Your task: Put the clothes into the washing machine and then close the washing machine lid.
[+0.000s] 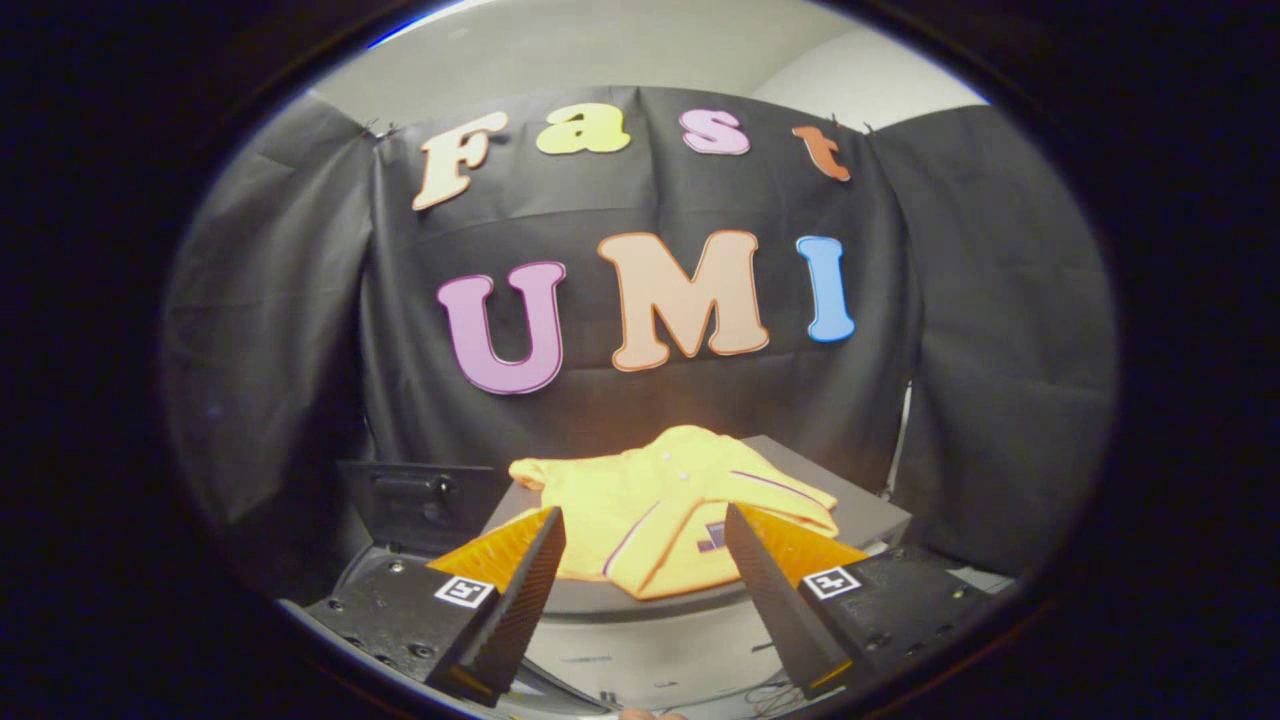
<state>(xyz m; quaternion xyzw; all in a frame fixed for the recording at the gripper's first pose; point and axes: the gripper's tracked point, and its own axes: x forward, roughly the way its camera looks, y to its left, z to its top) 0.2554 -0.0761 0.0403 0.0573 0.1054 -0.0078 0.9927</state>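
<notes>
Clothes here amount to one yellow shirt [672, 510], spread flat on a grey platform [860, 510] before the booth's black cloth wall, just ahead of the gripper [645, 530]. Its two fingers stand parted and hold nothing, framing the garment's near hem. A dark boxy unit [420, 500], possibly the washing machine, sits beside the platform; its lid cannot be made out. The pickup looks best done by lowering onto a raised fold near the hem and pinching enough fabric that the whole shirt lifts clear. Count: one shirt, one platform, two fingers.
</notes>
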